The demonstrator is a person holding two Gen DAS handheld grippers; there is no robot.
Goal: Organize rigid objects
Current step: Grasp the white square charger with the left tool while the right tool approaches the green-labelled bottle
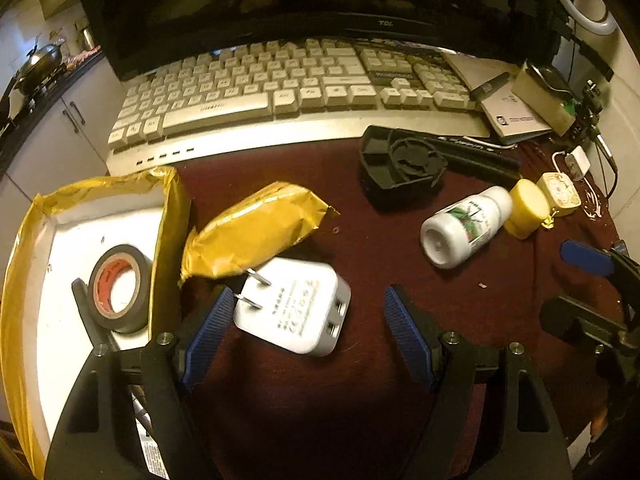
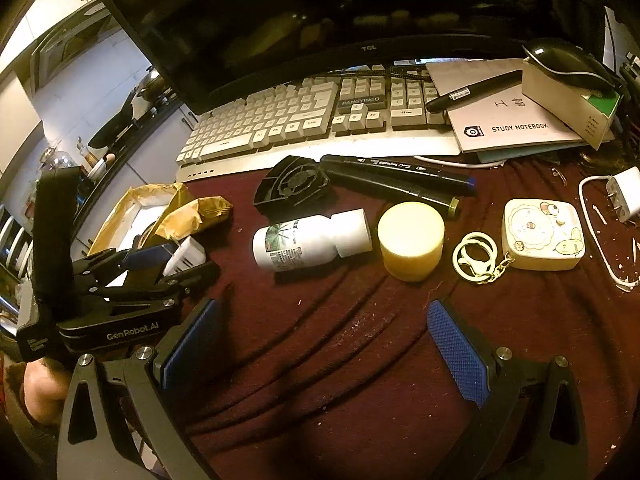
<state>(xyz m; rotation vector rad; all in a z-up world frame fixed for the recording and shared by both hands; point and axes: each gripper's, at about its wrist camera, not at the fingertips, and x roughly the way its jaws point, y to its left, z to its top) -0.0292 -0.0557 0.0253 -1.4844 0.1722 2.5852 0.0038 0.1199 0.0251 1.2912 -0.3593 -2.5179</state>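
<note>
My left gripper stands open over a white USB charger that lies flat on the maroon cloth. The charger's prongs sit close to the left pad, and a gap shows at the right pad. To its left a gold-wrapped box holds a black tape roll. In the right wrist view my right gripper is open above bare cloth with nothing between its pads. Beyond it lie a white bottle, a yellow cylinder and a cream keychain box.
A gold packet lies beside the box. A black fan part and dark markers sit before the keyboard and the monitor. Notebook, pen, mouse and a corded white plug crowd the right.
</note>
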